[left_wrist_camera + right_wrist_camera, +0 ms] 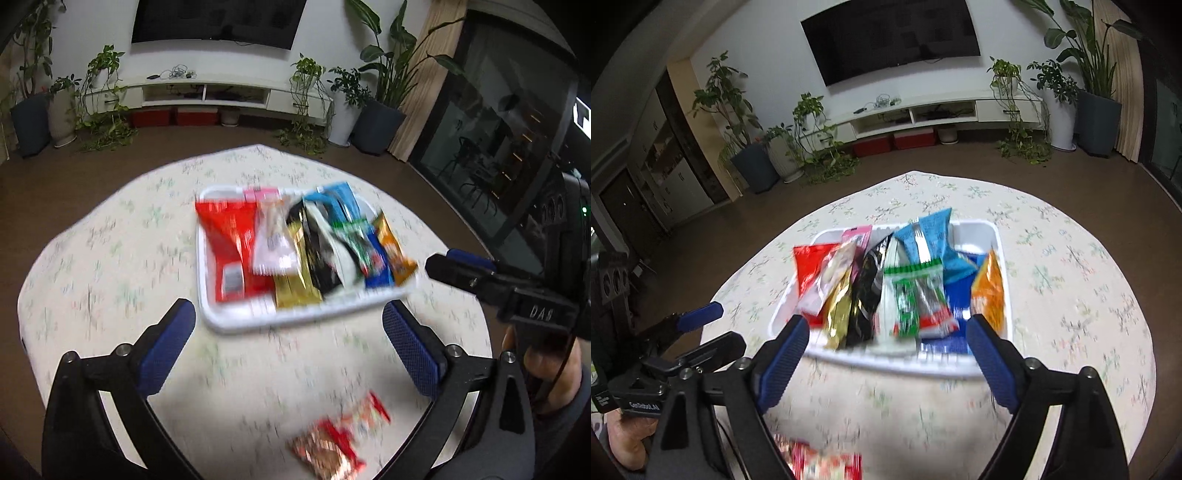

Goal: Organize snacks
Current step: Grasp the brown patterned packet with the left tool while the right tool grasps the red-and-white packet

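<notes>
A white tray [207, 295] sits mid-table, filled with several snack packets: a red bag [229, 243], a pink-white one, gold, black, green, blue and orange ones. It also shows in the right wrist view [1003, 243]. A loose red snack packet [336, 439] lies on the cloth near me, between the left fingers; its edge shows in the right wrist view [820, 465]. My left gripper [288, 332] is open and empty, above the table short of the tray. My right gripper [886, 343] is open and empty at the tray's near rim; it also appears in the left wrist view [454, 266].
The round table wears a floral cloth [1071, 295]. Beyond it are brown floor, a white TV console [207, 92], potted plants and a wall TV. The left gripper shows at the left of the right wrist view [701, 325].
</notes>
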Tool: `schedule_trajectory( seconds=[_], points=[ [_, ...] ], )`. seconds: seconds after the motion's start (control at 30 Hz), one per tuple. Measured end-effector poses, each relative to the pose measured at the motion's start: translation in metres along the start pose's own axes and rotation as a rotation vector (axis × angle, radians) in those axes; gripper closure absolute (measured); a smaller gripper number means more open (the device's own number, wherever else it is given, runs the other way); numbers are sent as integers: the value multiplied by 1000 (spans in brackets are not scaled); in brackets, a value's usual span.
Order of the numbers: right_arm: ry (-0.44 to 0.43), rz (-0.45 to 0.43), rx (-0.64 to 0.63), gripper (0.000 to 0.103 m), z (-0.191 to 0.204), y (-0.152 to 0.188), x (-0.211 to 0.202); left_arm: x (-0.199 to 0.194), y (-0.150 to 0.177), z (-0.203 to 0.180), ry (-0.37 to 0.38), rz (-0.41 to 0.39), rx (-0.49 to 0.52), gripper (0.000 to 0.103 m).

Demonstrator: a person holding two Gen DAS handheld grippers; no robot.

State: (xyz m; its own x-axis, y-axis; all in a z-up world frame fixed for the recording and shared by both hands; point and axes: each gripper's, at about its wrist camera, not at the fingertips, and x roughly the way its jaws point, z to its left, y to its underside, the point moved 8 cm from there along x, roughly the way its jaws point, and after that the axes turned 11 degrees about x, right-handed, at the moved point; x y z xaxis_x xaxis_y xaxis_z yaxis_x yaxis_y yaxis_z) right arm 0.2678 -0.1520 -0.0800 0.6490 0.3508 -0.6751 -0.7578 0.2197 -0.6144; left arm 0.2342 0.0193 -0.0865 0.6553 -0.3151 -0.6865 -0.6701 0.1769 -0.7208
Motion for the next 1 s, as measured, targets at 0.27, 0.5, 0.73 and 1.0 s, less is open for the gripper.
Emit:
schedule_trajectory(
  seconds=[0.27, 0.5, 0.73, 1.0],
  points=[
    [-26, 54, 84, 14, -22, 71, -24, -9, 81, -31, -25, 97, -47, 0],
    [-35, 99, 89, 14, -21, 120, -33, 6, 122, -58, -76, 215, -15, 0],
    [-33, 98, 68, 14, -18, 133, -40, 19, 142, -46, -144, 285, -35, 1],
    [-22, 91, 61, 14, -23, 133, -42, 10, 147, -33, -161, 285, -23, 1]
  ],
)
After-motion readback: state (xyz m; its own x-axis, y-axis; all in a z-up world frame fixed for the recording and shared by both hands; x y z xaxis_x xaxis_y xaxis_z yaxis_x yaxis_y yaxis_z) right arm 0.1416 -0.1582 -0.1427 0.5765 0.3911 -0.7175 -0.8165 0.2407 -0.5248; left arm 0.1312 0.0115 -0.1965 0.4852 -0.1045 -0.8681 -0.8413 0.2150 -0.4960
